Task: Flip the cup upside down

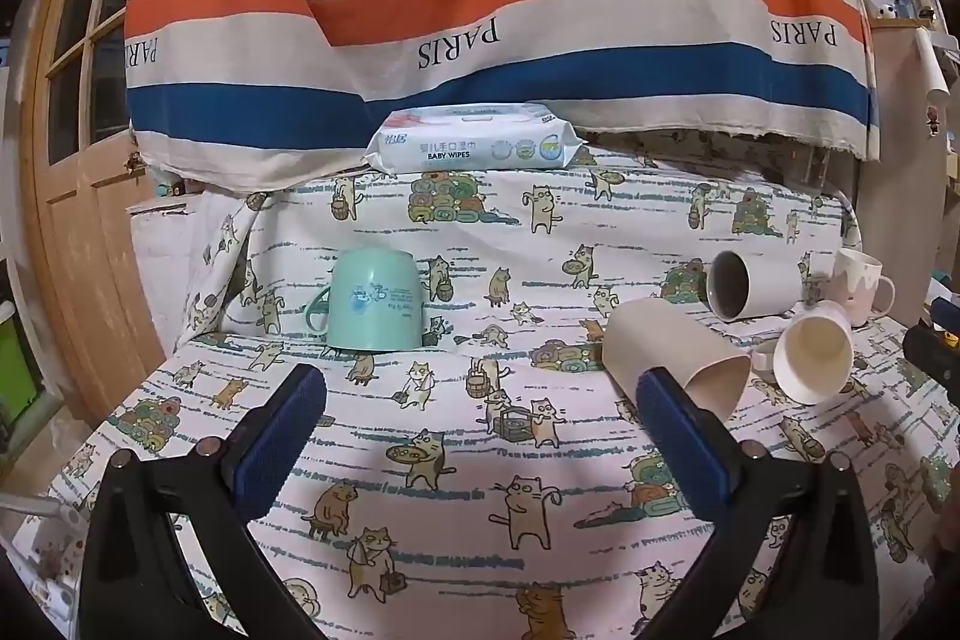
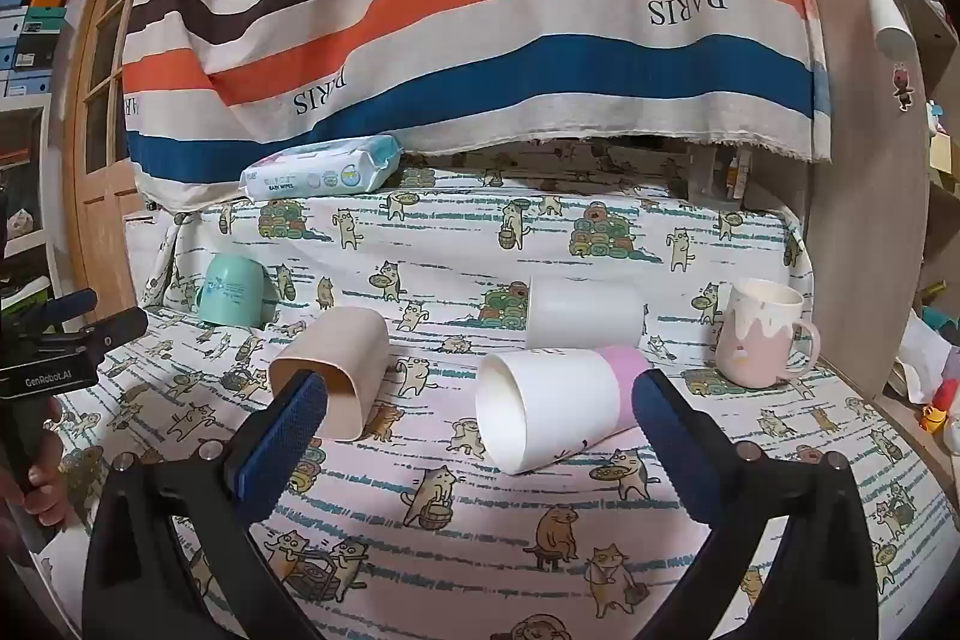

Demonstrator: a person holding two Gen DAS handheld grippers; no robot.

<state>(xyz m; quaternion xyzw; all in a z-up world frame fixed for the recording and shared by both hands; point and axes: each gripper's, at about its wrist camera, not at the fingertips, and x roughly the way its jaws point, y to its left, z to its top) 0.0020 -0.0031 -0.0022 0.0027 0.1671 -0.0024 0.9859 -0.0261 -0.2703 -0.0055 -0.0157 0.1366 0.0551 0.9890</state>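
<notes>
Both grippers, left [image 1: 480, 400] and right [image 2: 477, 400], gape wide, holding nothing. Just ahead, a beige cup [image 2: 330, 370] and a white-and-pink cup [image 2: 558, 406] lie sideways on the cat-print cloth [image 2: 480, 532]. Farther back, a mint mug [image 1: 373, 301] stands inverted.

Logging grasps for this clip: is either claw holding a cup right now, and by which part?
Nothing is held. The left claw and right claw are both open and empty.

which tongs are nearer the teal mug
Left. The left tongs face the upside-down teal mug just ahead; the right tongs sit further right, mug far off to their left.
</notes>
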